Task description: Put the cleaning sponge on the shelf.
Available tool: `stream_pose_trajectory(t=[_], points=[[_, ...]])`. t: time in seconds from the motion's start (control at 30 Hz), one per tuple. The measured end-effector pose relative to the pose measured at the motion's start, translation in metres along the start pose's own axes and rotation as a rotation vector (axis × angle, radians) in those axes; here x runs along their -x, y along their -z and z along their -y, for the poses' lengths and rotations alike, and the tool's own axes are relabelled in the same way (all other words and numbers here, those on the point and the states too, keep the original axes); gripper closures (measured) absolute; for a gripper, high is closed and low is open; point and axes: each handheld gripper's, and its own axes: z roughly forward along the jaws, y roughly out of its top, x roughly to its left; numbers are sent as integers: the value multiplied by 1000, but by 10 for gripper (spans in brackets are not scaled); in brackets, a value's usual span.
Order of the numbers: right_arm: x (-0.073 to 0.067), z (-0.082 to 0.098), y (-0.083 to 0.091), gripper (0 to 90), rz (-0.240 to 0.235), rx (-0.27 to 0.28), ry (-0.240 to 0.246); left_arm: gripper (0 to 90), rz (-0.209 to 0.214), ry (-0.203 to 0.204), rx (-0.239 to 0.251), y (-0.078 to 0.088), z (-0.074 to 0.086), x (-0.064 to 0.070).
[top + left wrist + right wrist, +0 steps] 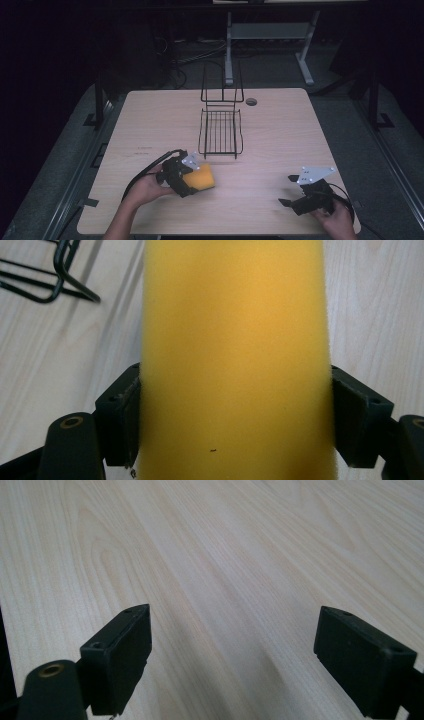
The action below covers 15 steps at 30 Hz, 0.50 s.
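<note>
Sponge place: the yellow sponge [201,178] sat low over the front-left part of the table [280,130], clamped in the left gripper [192,181], with its free end pointing to about 2 o'clock.
Key relation: the wire rack [220,132] lay at about 1 o'clock from the held sponge, near but apart; its front rim was the closest part.
Sponge long axis: in the left gripper view the sponge [235,355] ran straight out along the jaws, away from the hand.
Left fingers: clenched on the sponge, one pad [120,415] pressed on each of its sides.
Right fingers: the right gripper [290,190] was spread wide and held nothing; bare wood lay between its pads [120,655].
Nearer hand: the left, judging by the high view; the right gripper rested at about 4 o'clock from the rack, well apart.
Likely next move: carrying the sponge forward and slightly right to the rack.
Count: one sponge, one rack, two grippers, one table.
</note>
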Motion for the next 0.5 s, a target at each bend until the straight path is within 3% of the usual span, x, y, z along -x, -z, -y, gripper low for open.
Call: stream_pose_trajectory(t=[0.5], points=[[2, 2, -1, 150, -11, -2, -17, 220, -1, -17, 22, 10, -19, -13]])
